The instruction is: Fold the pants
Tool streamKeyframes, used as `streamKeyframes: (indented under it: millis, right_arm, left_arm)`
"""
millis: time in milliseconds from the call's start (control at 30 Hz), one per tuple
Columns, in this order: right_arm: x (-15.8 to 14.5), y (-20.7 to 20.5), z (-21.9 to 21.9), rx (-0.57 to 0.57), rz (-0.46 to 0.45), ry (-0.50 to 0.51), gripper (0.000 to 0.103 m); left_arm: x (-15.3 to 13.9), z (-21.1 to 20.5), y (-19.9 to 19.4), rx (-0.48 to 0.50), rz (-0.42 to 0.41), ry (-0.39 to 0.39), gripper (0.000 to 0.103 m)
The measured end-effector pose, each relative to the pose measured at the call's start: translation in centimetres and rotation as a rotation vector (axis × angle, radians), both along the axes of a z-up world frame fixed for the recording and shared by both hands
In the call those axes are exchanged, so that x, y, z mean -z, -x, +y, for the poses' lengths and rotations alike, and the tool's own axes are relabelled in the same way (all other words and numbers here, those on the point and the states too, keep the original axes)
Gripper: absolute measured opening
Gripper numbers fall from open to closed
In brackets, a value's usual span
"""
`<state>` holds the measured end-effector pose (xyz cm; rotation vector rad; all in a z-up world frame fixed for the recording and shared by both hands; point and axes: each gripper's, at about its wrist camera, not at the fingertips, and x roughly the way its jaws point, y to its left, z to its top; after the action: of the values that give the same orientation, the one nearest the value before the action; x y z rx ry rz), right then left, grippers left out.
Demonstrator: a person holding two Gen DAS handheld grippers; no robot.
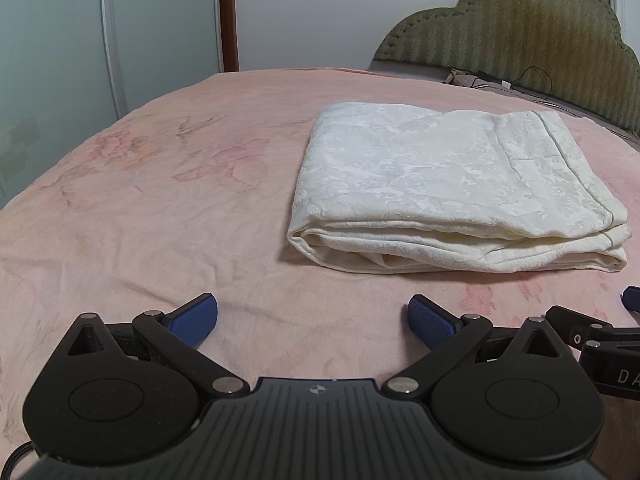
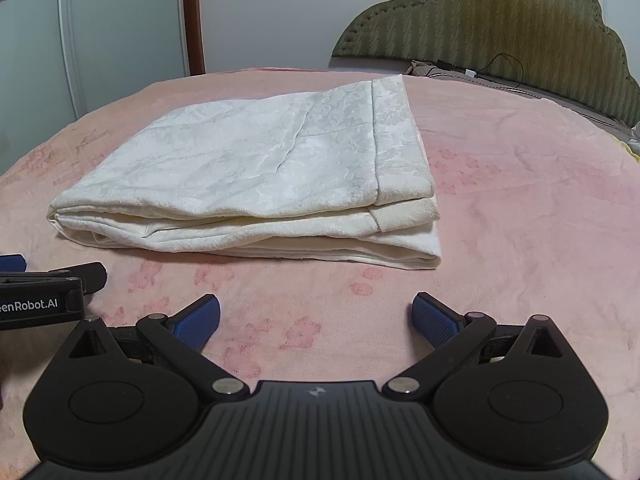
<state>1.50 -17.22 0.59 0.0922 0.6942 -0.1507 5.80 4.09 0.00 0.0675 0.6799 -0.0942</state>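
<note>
The cream-white patterned pants (image 1: 452,184) lie folded in a flat rectangular stack on the pink bed cover; they also show in the right wrist view (image 2: 256,184). My left gripper (image 1: 313,320) is open and empty, low over the cover, in front of the stack and to its left. My right gripper (image 2: 316,320) is open and empty, in front of the stack's right half. Neither touches the pants. The right gripper's edge shows at the far right of the left wrist view (image 1: 600,332), and the left gripper's edge shows at the far left of the right wrist view (image 2: 48,284).
The pink floral bed cover (image 1: 160,200) spreads all around the stack. An olive padded headboard (image 1: 520,36) stands at the back right, with a black cable (image 2: 500,68) lying at its foot. Pale wardrobe doors (image 1: 52,60) and a brown post (image 1: 228,16) stand behind the bed.
</note>
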Motion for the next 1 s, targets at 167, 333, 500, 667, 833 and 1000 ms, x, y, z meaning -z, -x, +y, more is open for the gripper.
streamKeyframes:
  millis: [167, 333, 500, 667, 833, 1000]
  right_arm:
    - [0.00, -0.02, 0.02, 0.000, 0.000, 0.000, 0.103]
    - [0.00, 0.02, 0.00, 0.001, -0.001, -0.002, 0.103]
    - [-0.01, 0.02, 0.00, 0.000, -0.001, -0.001, 0.103]
    - [-0.05, 0.04, -0.07, 0.008, -0.005, -0.003, 0.103]
    - [-0.11, -0.18, 0.12, 0.031, -0.005, 0.015, 0.103]
    - [-0.03, -0.37, 0.13, 0.027, 0.000, 0.010, 0.103]
  left_arm:
    - [-0.02, 0.06, 0.03, 0.000, 0.001, 0.004, 0.103]
    - [-0.03, 0.16, -0.03, 0.000, 0.001, 0.009, 0.103]
    - [-0.02, 0.21, -0.01, 0.001, 0.000, 0.011, 0.103]
    - [-0.03, 0.22, -0.02, 0.001, 0.000, 0.010, 0.103]
    - [-0.04, 0.25, -0.01, 0.001, 0.000, 0.011, 0.103]
    - [-0.03, 0.25, 0.01, 0.001, 0.000, 0.011, 0.103]
